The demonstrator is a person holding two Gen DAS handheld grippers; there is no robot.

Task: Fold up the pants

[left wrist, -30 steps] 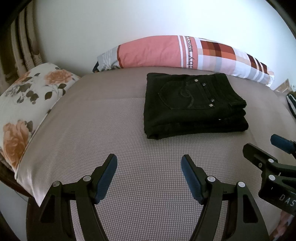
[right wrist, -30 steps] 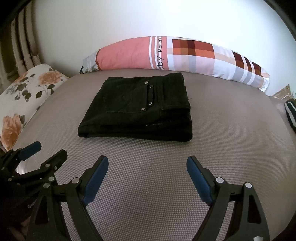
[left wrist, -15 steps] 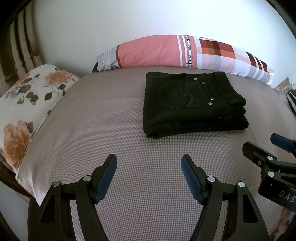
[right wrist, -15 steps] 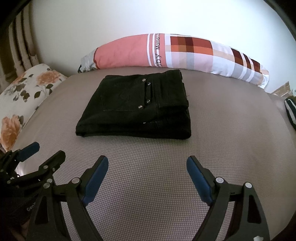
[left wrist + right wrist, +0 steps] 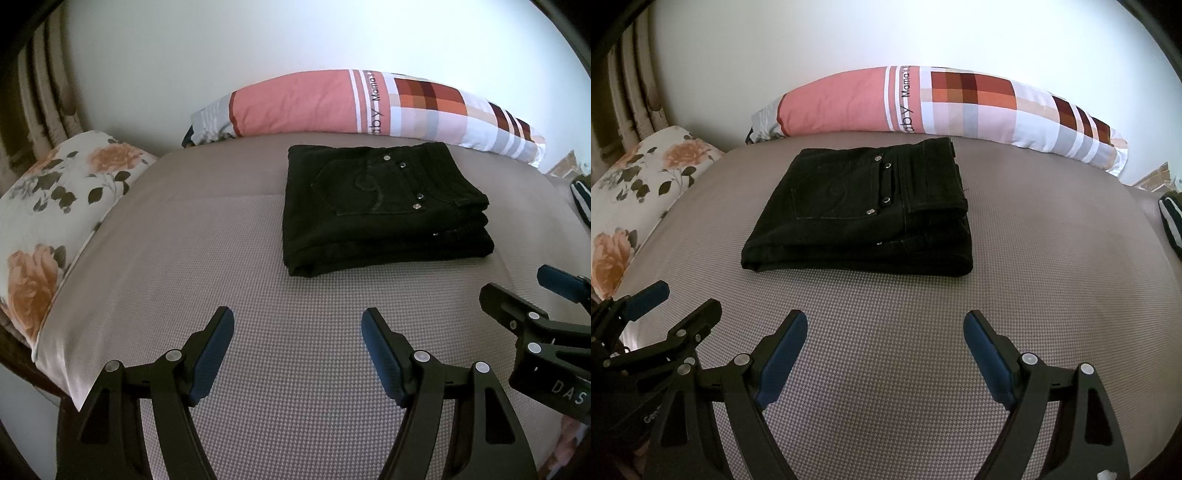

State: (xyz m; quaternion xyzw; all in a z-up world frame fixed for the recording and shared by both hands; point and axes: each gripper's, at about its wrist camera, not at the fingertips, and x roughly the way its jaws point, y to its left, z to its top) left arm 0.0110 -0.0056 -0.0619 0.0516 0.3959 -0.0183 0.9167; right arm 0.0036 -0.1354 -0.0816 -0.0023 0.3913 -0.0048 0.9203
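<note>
Black pants (image 5: 380, 210) lie folded in a thick rectangular stack on the grey-brown bed (image 5: 207, 251), back pocket with metal rivets facing up. They also show in the right wrist view (image 5: 864, 210). My left gripper (image 5: 297, 325) is open and empty, hovering over the bedspread short of the pants. My right gripper (image 5: 884, 328) is open and empty, also short of the pants. Each gripper shows at the other view's edge: the right gripper (image 5: 532, 295) and the left gripper (image 5: 676, 299).
A long pink and plaid bolster pillow (image 5: 369, 103) lies along the white wall behind the pants. A floral pillow (image 5: 55, 206) sits at the left edge of the bed. A dark striped item (image 5: 1171, 221) lies at the far right.
Both grippers stay open and nearly still. The view has shifted very slightly; the pants have not moved.
</note>
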